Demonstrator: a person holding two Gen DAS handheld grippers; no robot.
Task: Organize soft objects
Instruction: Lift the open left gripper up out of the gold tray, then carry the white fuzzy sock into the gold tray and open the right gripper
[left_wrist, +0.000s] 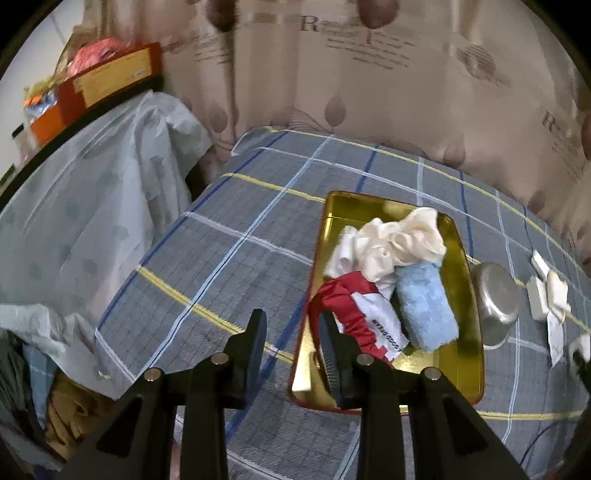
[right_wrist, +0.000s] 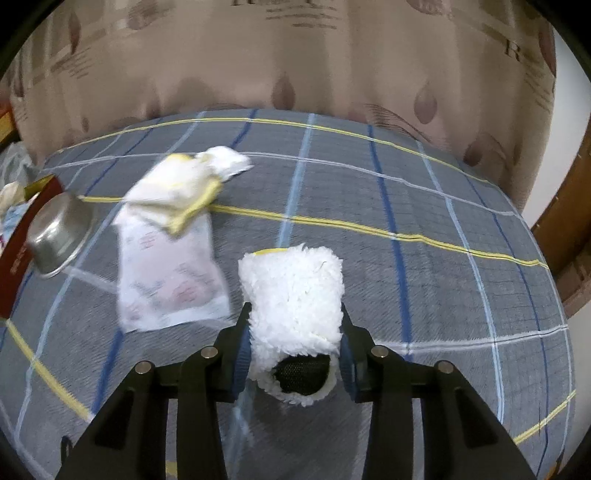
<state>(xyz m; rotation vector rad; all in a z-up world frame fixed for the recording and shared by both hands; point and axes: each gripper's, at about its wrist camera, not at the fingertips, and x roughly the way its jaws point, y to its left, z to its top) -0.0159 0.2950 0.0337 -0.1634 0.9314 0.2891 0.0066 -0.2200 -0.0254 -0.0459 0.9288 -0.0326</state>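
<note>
Abt halfway, I'd say. Gold tray (left_wrist: 466, 266) on the bed already has the cream cloth (left_wrist: 402, 238), blue fuzzy roll (left_wrist: 424, 306) & red/white fabric (left_wrist: 354, 306). My right gripper (right_wrist: 293, 325) fingers are clenched on the white fuzzy roll (right_wrist: 295, 291). Left gripper (left_wrist: 293, 332) released, empty, straddling the tray's rim. Left to do: white packet (right_wrist: 170, 273) & yellow-edged cloth (right_wrist: 177, 192).

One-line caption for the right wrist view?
Right gripper grips a fluffy white roll above the plaid bedspread.
</note>
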